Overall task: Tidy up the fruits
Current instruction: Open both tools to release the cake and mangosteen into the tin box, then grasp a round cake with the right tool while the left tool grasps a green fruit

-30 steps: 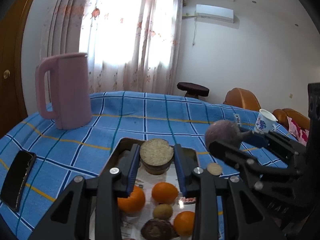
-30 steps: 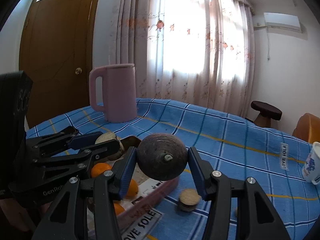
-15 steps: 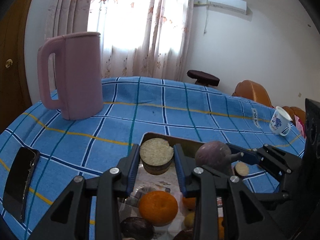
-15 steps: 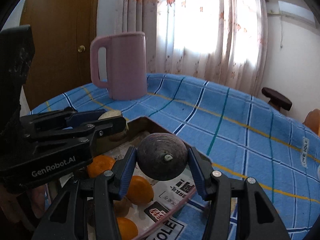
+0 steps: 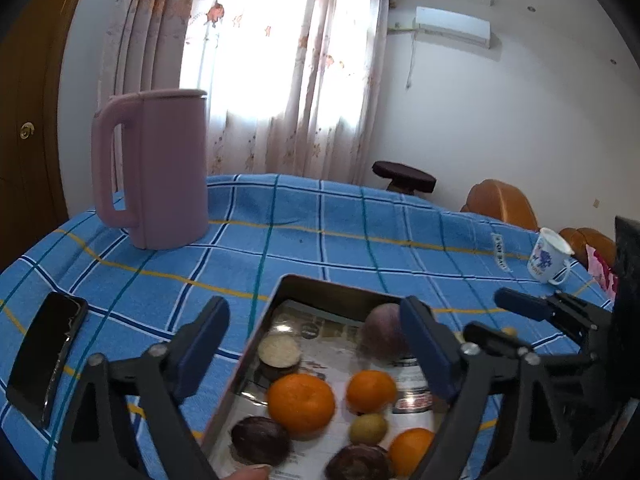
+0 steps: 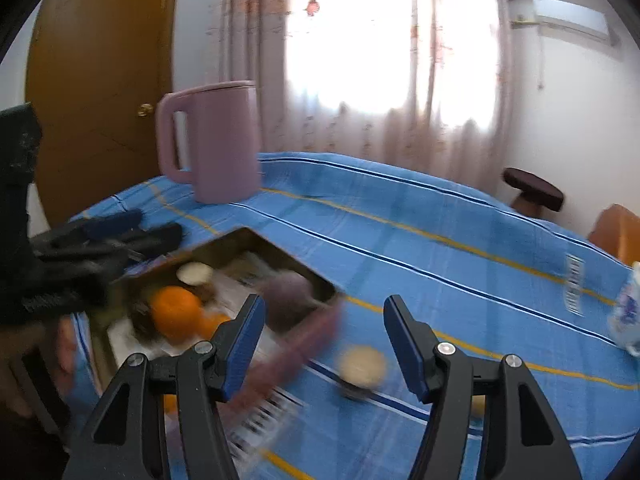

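Note:
A metal tray [image 5: 260, 332] on the blue checked cloth holds oranges [image 5: 301, 402], dark passion fruits [image 5: 260, 439], a small green fruit [image 5: 368, 429], a halved fruit with a pale cut face [image 5: 279, 349] and a round purple fruit [image 5: 385, 335]. My left gripper [image 5: 316, 344] is open and empty above the tray. My right gripper [image 6: 323, 338] is open and empty to the right of the tray [image 6: 320, 280]; the purple fruit [image 6: 289, 292] lies in the tray's near corner. Another halved fruit [image 6: 362, 366] lies on the cloth between the right fingers.
A pink jug [image 5: 158, 172] stands at the back left. A black phone [image 5: 46, 354] lies at the left edge. A white cup [image 5: 550, 256] stands at the far right. Chairs and a stool stand behind the table.
Both grippers have opened. The halved fruit dropped from the left gripper and the purple fruit from the right gripper; both now lie in the tray. The right gripper has drawn back to the right.

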Demonstrator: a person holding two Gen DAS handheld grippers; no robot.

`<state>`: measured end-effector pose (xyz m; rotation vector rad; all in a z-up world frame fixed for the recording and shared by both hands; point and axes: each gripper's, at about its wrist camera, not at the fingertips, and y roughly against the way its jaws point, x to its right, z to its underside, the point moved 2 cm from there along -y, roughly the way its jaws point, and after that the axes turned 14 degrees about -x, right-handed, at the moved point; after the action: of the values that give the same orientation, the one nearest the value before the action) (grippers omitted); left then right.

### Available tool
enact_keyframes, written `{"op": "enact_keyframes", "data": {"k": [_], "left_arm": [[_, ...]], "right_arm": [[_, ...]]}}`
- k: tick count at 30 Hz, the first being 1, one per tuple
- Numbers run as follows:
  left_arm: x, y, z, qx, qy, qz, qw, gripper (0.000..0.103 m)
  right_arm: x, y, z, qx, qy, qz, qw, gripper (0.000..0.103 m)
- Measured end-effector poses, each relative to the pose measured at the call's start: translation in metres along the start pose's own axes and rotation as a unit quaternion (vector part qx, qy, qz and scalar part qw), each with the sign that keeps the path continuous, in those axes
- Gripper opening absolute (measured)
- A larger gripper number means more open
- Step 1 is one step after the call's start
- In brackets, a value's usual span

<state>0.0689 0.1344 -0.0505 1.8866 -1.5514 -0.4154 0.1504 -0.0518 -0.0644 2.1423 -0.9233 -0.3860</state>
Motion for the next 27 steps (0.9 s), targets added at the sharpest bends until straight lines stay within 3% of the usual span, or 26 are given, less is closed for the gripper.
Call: {"op": "enact_keyframes", "data": {"k": [5, 14, 15, 16, 20, 27], "left_arm": [[0.015, 0.003, 0.003, 0.006, -0.007, 0.008, 0.9999, 0.097], [0.033, 0.004, 0.003, 0.003, -0.025, 0.008, 0.9996, 0.098], [0.036, 0.004, 0.003, 0.002, -0.028, 0.009, 0.9996, 0.098], [0.038, 0.004, 0.003, 0.001, -0.030, 0.010, 0.9995, 0.098], [0.055, 0.005, 0.002, -0.001, -0.049, 0.015, 0.9987, 0.098], [0.111, -0.006, 0.001, -0.012, -0.100, 0.023, 0.9946, 0.098]], "right_arm": [[0.027, -0.014, 0.014, -0.038, -0.010, 0.009, 0.999, 0.063], [0.000, -0.054, 0.007, -0.098, 0.028, -0.011, 0.995, 0.062], [-0.001, -0.058, 0.007, -0.105, 0.029, -0.004, 0.994, 0.057], [0.000, -0.059, 0.006, -0.106, 0.028, -0.008, 0.994, 0.040], [0.007, -0.045, 0.012, -0.083, 0.023, -0.007, 0.996, 0.037], [0.062, 0.000, 0.029, -0.034, -0.050, 0.057, 0.997, 0.037]]}}
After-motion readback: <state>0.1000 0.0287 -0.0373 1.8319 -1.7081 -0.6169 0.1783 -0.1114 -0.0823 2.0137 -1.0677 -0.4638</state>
